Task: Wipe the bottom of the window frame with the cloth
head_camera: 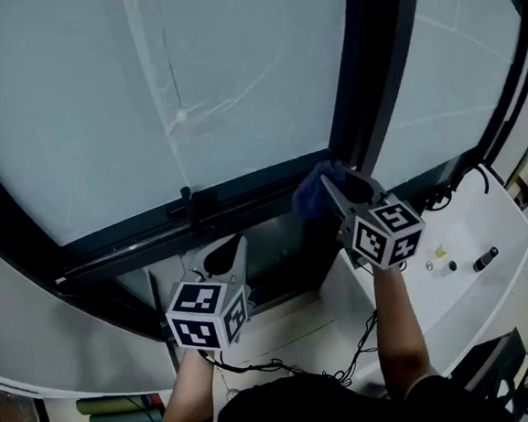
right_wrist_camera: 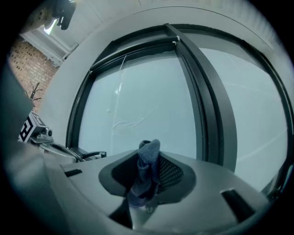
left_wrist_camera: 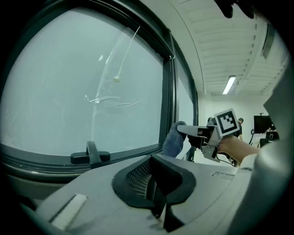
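Cloth point(head_camera: 314, 192), dark blue and bunched, clamped between the jaws of the right hand-held gripper point(head_camera: 332, 184); jaws closed down on the fabric, a tuft standing up past the tips. Same grip plain in the right gripper view: cloth point(right_wrist_camera: 146, 170) squeezed dead centre in the right hand-held gripper point(right_wrist_camera: 146, 183).

Cloth at the right end of the bottom rail point(head_camera: 138, 237) of the window frame point(head_camera: 270, 179), in the corner at the foot of the dark upright post point(head_camera: 373, 76), roughly 1 o'clock from the middle of the head view. Against the rail or just over it; actual contact not clear from any view.

Left hand-held gripper point(head_camera: 233, 248) at about 7 o'clock from the cloth, well apart from it, below the rail and not touching it. In the left gripper view, left hand-held gripper point(left_wrist_camera: 158, 197) with jaws together and nothing between them; cloth point(left_wrist_camera: 173, 140) and right hand-held gripper point(left_wrist_camera: 183, 130) at 1 o'clock beyond them.

Window handle point(head_camera: 190, 205), black, upright on the rail at 12 o'clock from the left hand-held gripper and 9 o'clock from the cloth.

Glass pane point(head_camera: 143, 87), pale and cloudy, with thin pale streaks, across the whole 12 o'clock half of the head view. White ledge point(head_camera: 489, 268) at 4 o'clock, carrying a few things too small to tell. Black cables point(head_camera: 351, 365) at 6 o'clock, beside the right forearm.
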A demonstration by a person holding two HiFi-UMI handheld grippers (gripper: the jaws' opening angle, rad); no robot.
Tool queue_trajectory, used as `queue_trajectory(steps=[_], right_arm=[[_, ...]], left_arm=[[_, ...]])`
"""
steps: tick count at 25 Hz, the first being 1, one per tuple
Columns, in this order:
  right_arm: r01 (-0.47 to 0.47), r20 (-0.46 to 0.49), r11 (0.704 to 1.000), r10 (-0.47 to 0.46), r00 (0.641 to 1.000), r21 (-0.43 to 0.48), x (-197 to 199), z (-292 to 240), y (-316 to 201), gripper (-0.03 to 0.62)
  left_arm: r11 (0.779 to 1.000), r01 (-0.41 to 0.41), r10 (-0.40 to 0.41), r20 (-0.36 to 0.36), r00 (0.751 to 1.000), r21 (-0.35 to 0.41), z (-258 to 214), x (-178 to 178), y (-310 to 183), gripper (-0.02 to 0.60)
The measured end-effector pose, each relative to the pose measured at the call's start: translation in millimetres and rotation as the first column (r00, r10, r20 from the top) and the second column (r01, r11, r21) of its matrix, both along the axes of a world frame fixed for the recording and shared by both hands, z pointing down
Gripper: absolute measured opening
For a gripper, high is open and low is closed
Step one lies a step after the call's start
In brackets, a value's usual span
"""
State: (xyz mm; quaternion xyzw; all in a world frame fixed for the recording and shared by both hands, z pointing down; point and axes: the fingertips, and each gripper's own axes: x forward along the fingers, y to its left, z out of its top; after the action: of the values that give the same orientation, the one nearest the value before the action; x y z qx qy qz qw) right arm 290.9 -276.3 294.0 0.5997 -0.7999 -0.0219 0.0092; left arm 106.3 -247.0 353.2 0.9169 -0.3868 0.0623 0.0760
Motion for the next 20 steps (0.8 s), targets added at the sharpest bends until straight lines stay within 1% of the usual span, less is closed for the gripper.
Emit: queue_trajectory(steps=[5,9,12,15,17,20], right_arm=[[-0.066,-0.032,0.997,0.067,0.997,0.035,28.6,-12.3,-35.0,0.121],[-0.128,-0.104,0.990,0.134,0.985,0.066,47.8,-19.6,-65.9,0.121],[-0.169,-0.157,0.983,0.179,0.971,0.076,59.6,-14.4,-90.8,0.121],[-0.208,-0.207,0.976,0.218,0.954,0.070,66.3,4.4,-112.6,0.121],[-0.246,-0.261,0.967,0.253,0.931,0.061,71.5,20.9,-126.0,0.121],[-0.303,-0.320,0.953,0.284,0.904,-0.009,82.0,52.4,-143.0,0.121]], left_arm=[[1.000,-0.016,0.016,0.015,1.000,0.007,-0.5,14.6,-9.6,0.006],[1.000,-0.026,0.025,0.019,1.000,0.014,-3.2,23.8,-17.7,0.006],[1.000,-0.027,0.027,0.023,0.999,0.015,-2.4,27.9,-21.9,0.006],[1.000,-0.026,0.026,0.032,0.999,0.001,5.1,28.8,-22.5,0.006],[1.000,-0.023,0.024,0.038,0.999,-0.011,10.6,28.2,-22.8,0.006],[1.000,-0.015,0.016,0.044,0.999,-0.023,16.9,24.8,-25.0,0.006]])
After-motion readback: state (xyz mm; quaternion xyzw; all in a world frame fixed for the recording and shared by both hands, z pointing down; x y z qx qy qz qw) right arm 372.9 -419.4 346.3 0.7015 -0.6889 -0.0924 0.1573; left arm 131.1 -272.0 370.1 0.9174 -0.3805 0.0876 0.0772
